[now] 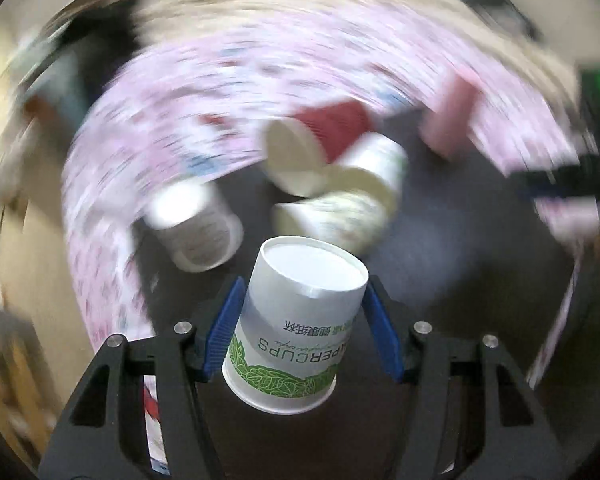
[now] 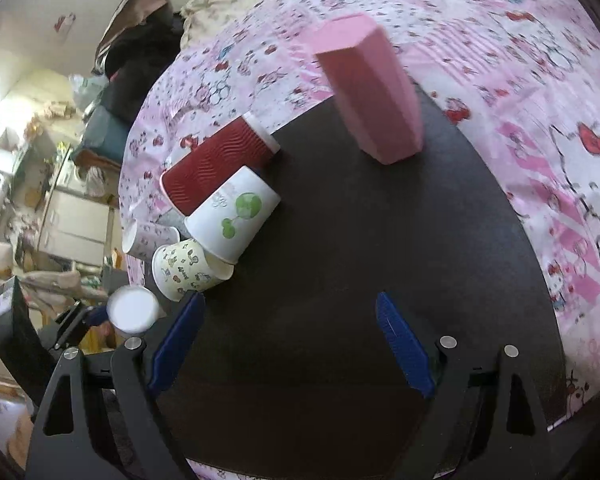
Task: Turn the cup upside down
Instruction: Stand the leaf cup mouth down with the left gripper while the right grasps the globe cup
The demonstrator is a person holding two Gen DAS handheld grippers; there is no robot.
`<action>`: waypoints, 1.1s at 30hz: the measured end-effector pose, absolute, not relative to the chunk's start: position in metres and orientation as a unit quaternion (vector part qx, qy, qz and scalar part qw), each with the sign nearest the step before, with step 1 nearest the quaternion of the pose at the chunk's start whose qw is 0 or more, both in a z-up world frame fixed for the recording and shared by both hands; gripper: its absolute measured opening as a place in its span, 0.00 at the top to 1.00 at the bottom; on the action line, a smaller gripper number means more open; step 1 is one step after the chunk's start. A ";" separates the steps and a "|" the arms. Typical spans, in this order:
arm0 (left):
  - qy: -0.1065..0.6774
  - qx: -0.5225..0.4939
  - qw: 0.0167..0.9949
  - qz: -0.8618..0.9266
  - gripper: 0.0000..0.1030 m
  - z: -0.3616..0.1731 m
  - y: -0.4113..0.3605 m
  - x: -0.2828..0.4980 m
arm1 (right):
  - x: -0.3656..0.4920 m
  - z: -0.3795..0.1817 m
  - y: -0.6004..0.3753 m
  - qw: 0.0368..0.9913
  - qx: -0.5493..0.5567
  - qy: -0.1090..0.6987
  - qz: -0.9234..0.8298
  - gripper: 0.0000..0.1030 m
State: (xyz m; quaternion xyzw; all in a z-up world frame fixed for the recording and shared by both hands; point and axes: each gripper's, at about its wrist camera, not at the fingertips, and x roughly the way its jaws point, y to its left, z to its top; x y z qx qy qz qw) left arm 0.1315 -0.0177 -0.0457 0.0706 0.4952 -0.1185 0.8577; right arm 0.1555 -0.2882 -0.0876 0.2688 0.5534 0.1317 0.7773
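Gripping the paper cup in closed left tongs, base pointing away; right tongs gaping empty.

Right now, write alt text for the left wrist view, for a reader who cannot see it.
The left hand-held gripper clamps a white paper cup with green leaf print between blue pads, its closed base pointing away from the camera. Beyond it, blurred, several paper cups lie tipped on a dark table beside a pink box and pink patterned bedding.
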 end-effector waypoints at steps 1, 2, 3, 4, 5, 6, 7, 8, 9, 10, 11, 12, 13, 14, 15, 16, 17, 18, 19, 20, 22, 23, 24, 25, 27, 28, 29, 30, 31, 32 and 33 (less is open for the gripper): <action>0.491 0.042 0.865 -0.093 0.45 -0.046 -0.007 0.133 | 0.160 -0.087 -0.284 0.777 0.264 0.555 0.135 0.13; 0.488 0.023 0.869 -0.073 0.45 -0.046 0.003 0.141 | 0.163 -0.087 -0.280 0.776 0.262 0.557 0.138 0.13; 0.480 -0.002 0.875 -0.054 0.45 -0.045 0.012 0.142 | 0.167 -0.087 -0.276 0.774 0.262 0.558 0.142 0.13; 0.472 -0.021 0.880 -0.046 0.45 -0.044 0.020 0.140 | 0.173 -0.088 -0.272 0.770 0.265 0.561 0.148 0.14; 0.465 -0.029 0.884 -0.036 0.45 -0.046 0.024 0.141 | 0.177 -0.089 -0.269 0.765 0.271 0.564 0.156 0.16; 0.463 -0.021 0.886 -0.026 0.45 -0.050 0.024 0.140 | 0.184 -0.091 -0.266 0.755 0.284 0.567 0.168 0.23; 0.461 -0.010 0.887 -0.022 0.45 -0.055 0.024 0.139 | 0.192 -0.093 -0.263 0.745 0.298 0.572 0.173 0.27; 0.461 -0.005 0.887 -0.022 0.45 -0.058 0.027 0.140 | 0.198 -0.095 -0.261 0.739 0.307 0.574 0.173 0.27; 0.459 0.005 0.888 -0.015 0.45 -0.059 0.026 0.139 | 0.205 -0.097 -0.258 0.732 0.317 0.577 0.176 0.27; 0.454 0.009 0.891 -0.009 0.45 -0.060 0.026 0.139 | 0.211 -0.100 -0.255 0.727 0.325 0.579 0.176 0.27; 0.450 0.006 0.893 -0.009 0.45 -0.059 0.027 0.136 | 0.220 -0.103 -0.251 0.722 0.333 0.581 0.175 0.27; 0.449 0.005 0.894 -0.006 0.45 -0.061 0.028 0.136 | 0.225 -0.106 -0.248 0.718 0.338 0.584 0.174 0.27; 0.447 0.008 0.895 0.000 0.45 -0.063 0.028 0.137 | 0.231 -0.108 -0.244 0.715 0.341 0.586 0.170 0.27; 0.445 0.011 0.895 0.004 0.45 -0.065 0.027 0.138 | 0.236 -0.112 -0.241 0.711 0.346 0.588 0.167 0.27; 0.446 0.011 0.895 0.004 0.45 -0.066 0.028 0.138 | 0.242 -0.116 -0.238 0.707 0.352 0.591 0.165 0.27; 0.445 0.012 0.896 0.007 0.45 -0.067 0.028 0.139 | 0.247 -0.120 -0.235 0.702 0.358 0.594 0.163 0.27; 0.443 0.011 0.896 0.009 0.45 -0.067 0.029 0.139 | 0.251 -0.125 -0.233 0.696 0.366 0.597 0.159 0.27; 0.443 0.010 0.897 0.008 0.45 -0.068 0.029 0.140 | 0.253 -0.129 -0.232 0.690 0.373 0.600 0.155 0.27; 0.440 0.009 0.898 0.010 0.45 -0.067 0.029 0.141 | 0.256 -0.135 -0.231 0.684 0.381 0.604 0.149 0.27; 0.438 0.010 0.899 0.013 0.45 -0.067 0.030 0.142 | 0.258 -0.140 -0.230 0.679 0.388 0.607 0.143 0.27; 0.439 0.003 0.899 0.012 0.45 -0.067 0.032 0.143 | 0.261 -0.149 -0.228 0.671 0.402 0.609 0.136 0.27; 0.439 -0.001 0.899 0.012 0.45 -0.067 0.033 0.143 | 0.262 -0.152 -0.227 0.668 0.404 0.610 0.134 0.27; 0.438 -0.008 0.899 0.011 0.45 -0.068 0.034 0.144 | 0.264 -0.155 -0.226 0.667 0.405 0.612 0.131 0.27; 0.439 -0.012 0.898 0.012 0.45 -0.068 0.035 0.145 | 0.265 -0.159 -0.226 0.665 0.407 0.613 0.127 0.27; 0.440 -0.015 0.898 0.017 0.45 -0.071 0.036 0.147 | 0.268 -0.168 -0.225 0.660 0.415 0.614 0.124 0.27; 0.443 -0.019 0.896 0.019 0.45 -0.073 0.037 0.149 | 0.269 -0.171 -0.225 0.656 0.420 0.614 0.124 0.27; 0.443 -0.019 0.896 0.021 0.44 -0.075 0.038 0.151 | 0.268 -0.172 -0.226 0.660 0.421 0.610 0.127 0.30; 0.440 -0.018 0.898 0.022 0.44 -0.075 0.038 0.151 | 0.268 -0.170 -0.225 0.664 0.415 0.608 0.131 0.33; 0.439 -0.016 0.898 0.021 0.44 -0.076 0.037 0.152 | 0.268 -0.169 -0.225 0.669 0.410 0.605 0.134 0.34; 0.438 -0.014 0.899 0.021 0.44 -0.076 0.036 0.152 | 0.267 -0.169 -0.225 0.672 0.408 0.603 0.136 0.35; 0.437 -0.013 0.899 0.020 0.44 -0.076 0.036 0.151 | 0.265 -0.168 -0.225 0.672 0.407 0.602 0.140 0.35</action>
